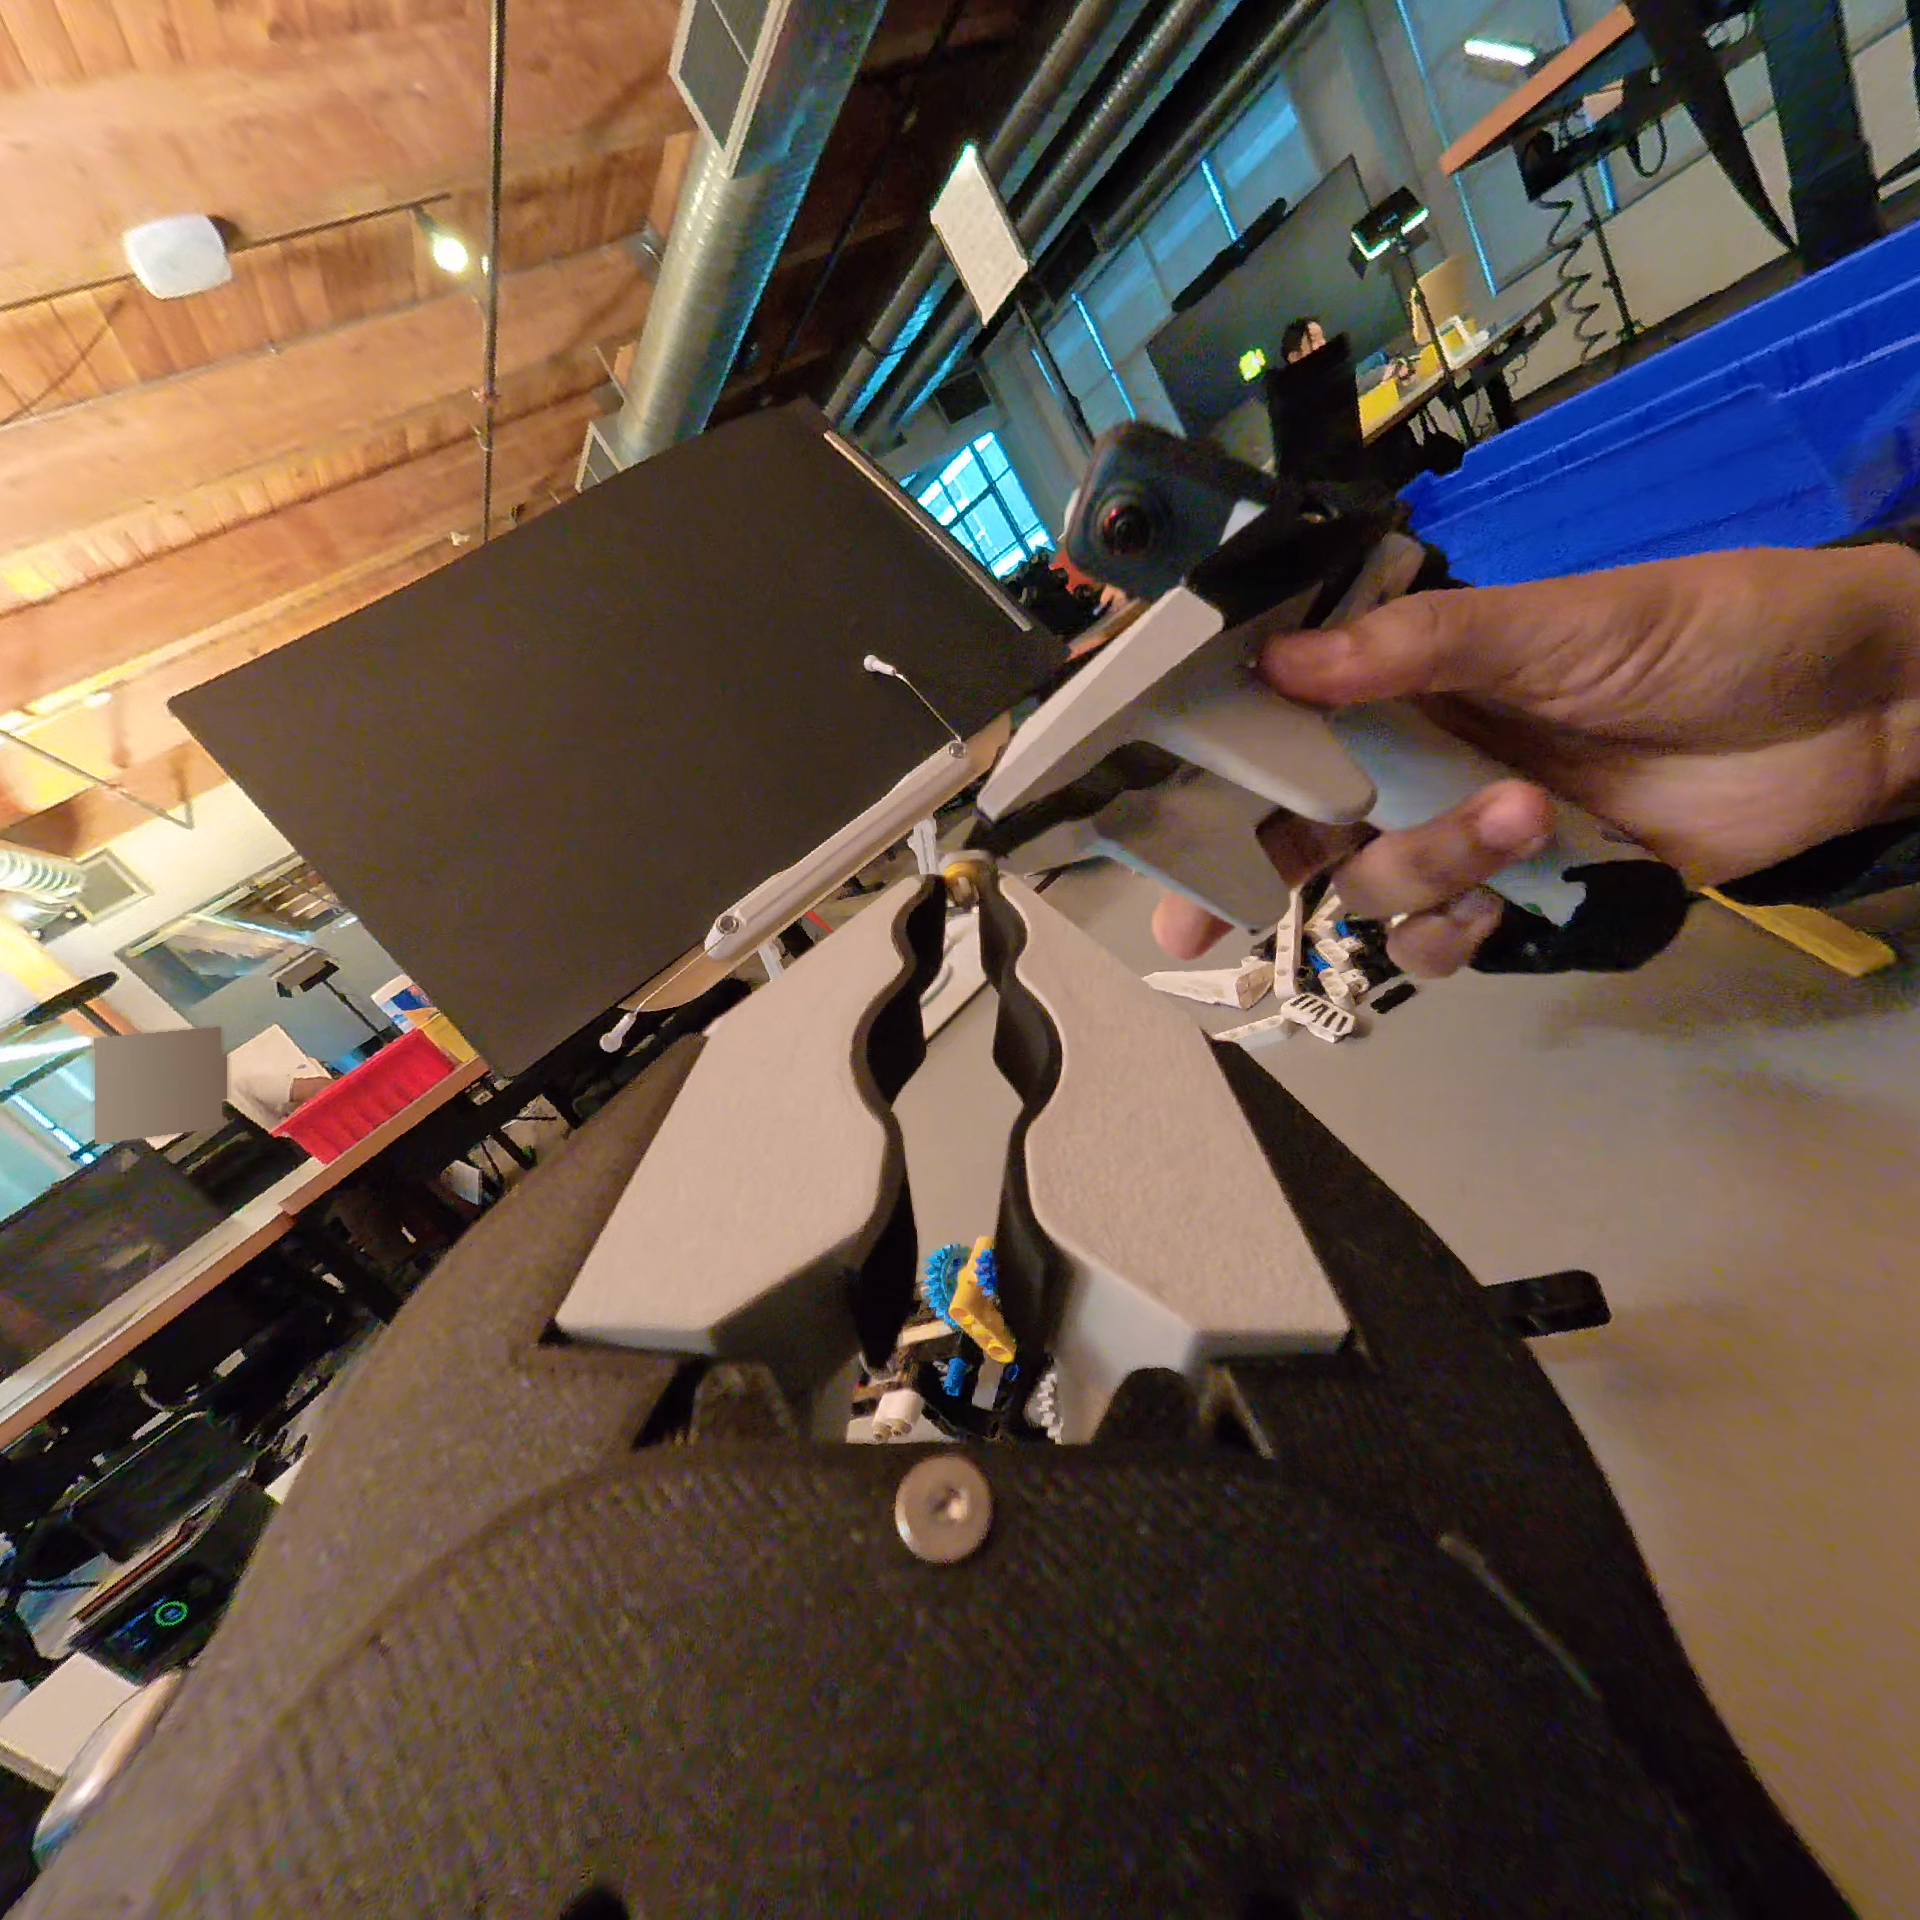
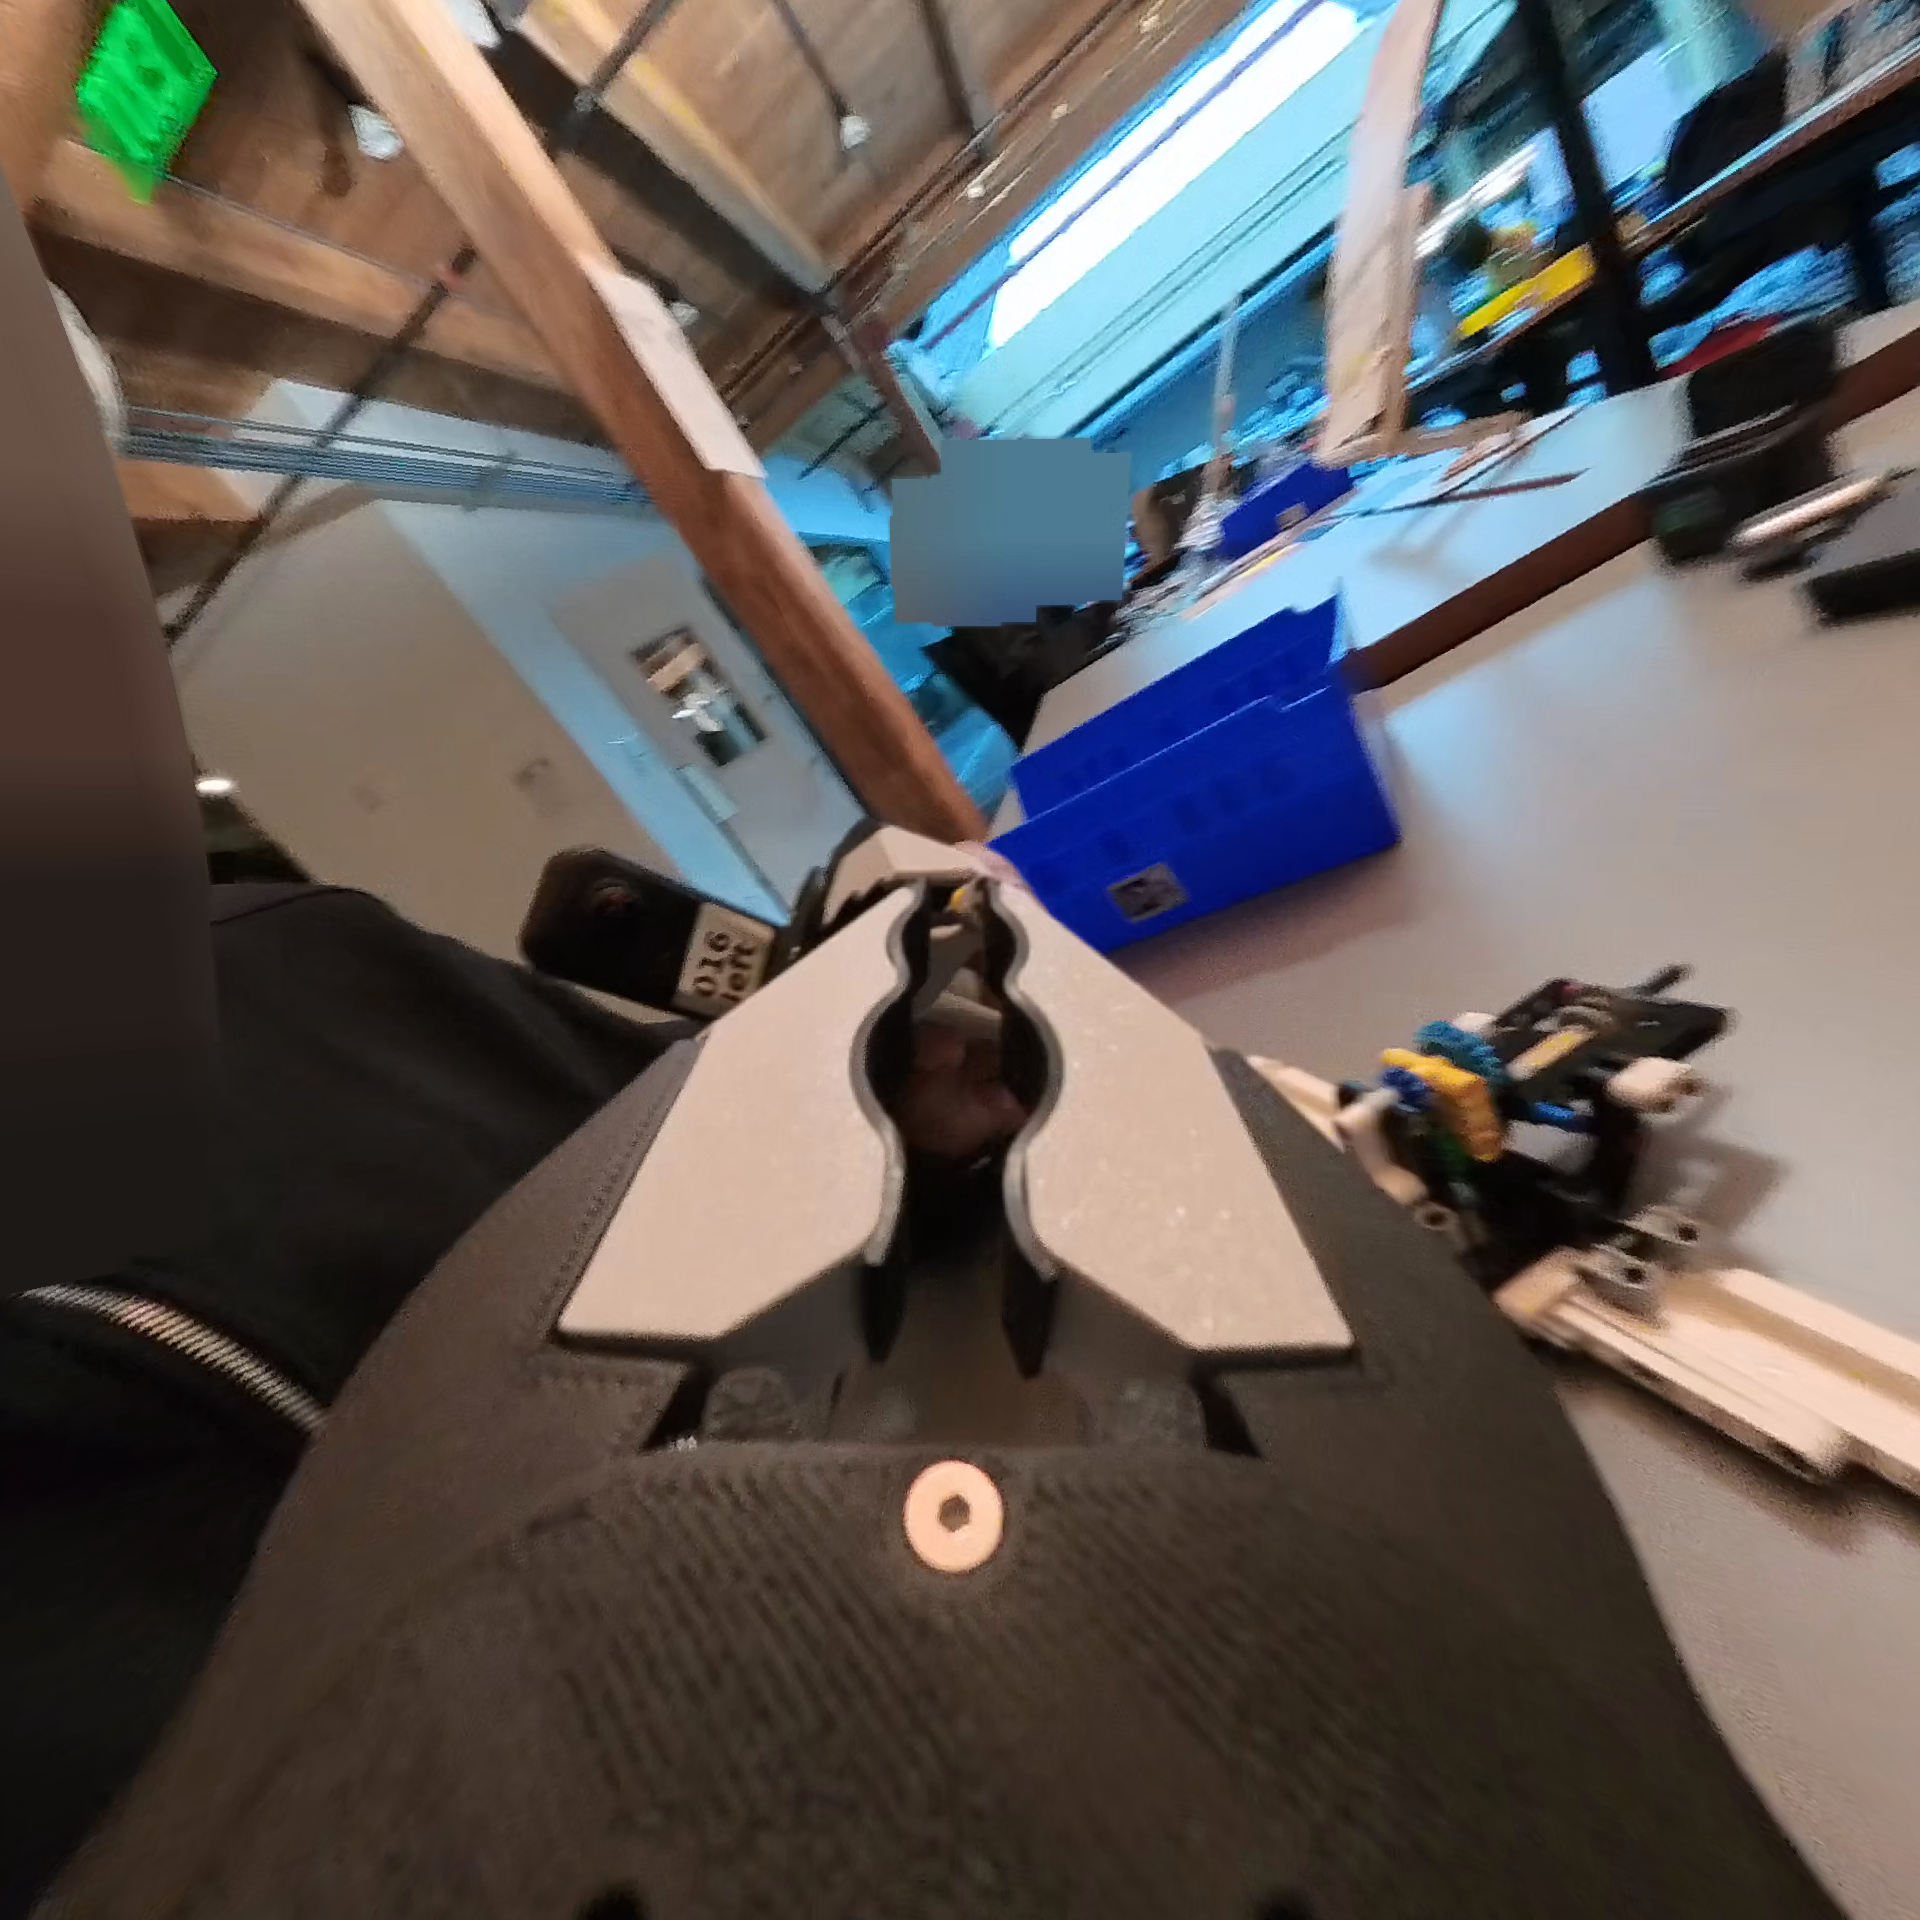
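Note:
In the left wrist view my left gripper (image 1: 961,883) is shut at the tips on a small yellow and white pin piece (image 1: 964,868), held above the grey table (image 1: 1558,1143). My right gripper (image 1: 1003,826), held by a hand (image 1: 1610,707), meets that piece from the upper right. In the right wrist view my right gripper (image 2: 961,899) has its tips slightly apart, with the yellow piece (image 2: 968,896) between them and the left gripper's camera (image 2: 623,925) just behind. A toy brick model (image 2: 1507,1101) lies on the table to the right; it also shows under the left fingers (image 1: 971,1309).
A blue bin (image 2: 1195,821) stands on the table beyond the grippers. Loose white pieces (image 1: 1299,987) lie under the hand. A long white beam (image 2: 1714,1361) extends from the model. A black board (image 1: 623,727) stands at the table's far edge.

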{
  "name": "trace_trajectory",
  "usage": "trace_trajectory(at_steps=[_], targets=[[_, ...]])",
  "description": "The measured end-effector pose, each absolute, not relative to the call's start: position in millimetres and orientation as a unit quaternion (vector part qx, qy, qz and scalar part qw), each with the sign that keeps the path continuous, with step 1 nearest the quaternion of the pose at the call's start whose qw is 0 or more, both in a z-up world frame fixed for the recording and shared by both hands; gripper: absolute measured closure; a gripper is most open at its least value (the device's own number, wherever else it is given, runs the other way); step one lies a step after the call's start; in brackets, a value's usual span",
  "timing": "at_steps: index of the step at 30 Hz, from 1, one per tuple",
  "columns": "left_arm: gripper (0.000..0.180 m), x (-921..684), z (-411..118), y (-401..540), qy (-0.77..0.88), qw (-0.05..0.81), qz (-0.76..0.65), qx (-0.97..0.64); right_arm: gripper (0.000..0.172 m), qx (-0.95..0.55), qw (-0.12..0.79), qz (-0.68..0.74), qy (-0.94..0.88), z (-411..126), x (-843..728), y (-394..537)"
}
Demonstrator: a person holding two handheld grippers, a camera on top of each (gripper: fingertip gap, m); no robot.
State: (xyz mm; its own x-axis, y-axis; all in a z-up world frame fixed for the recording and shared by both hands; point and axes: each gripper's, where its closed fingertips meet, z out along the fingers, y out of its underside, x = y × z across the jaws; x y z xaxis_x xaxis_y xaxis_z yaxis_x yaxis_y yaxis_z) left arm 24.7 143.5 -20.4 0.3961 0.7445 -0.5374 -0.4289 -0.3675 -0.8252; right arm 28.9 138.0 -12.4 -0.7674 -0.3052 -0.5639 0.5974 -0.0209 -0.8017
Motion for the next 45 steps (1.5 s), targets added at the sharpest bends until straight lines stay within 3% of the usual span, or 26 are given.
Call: trace_trajectory(at_steps=[8, 12, 16, 45], targets=[[0.176, 27.5, -25.5, 149.4, -0.115, 0.546, 0.527, -0.641, 0.148, 0.162, 0.427, -0.686, 0.566, -22.8, 22.0, 134.7], [0.176, 25.6, -26.7, 147.9, -0.123, 0.546, 0.522, -0.644, 0.166, 0.157, 0.461, -0.675, 0.554, -22.3, 27.6, 134.0], [0.176, 24.8, -27.8, 148.9, -0.127, 0.541, 0.519, -0.650, 0.167, 0.169, 0.480, -0.666, 0.545, -22.8, 25.9, 134.7], [0.180, 25.5, -23.8, 150.1, -0.116, 0.504, 0.560, -0.647, 0.168, 0.208, 0.494, -0.699, 0.473, -13.9, 17.1, 139.8]])
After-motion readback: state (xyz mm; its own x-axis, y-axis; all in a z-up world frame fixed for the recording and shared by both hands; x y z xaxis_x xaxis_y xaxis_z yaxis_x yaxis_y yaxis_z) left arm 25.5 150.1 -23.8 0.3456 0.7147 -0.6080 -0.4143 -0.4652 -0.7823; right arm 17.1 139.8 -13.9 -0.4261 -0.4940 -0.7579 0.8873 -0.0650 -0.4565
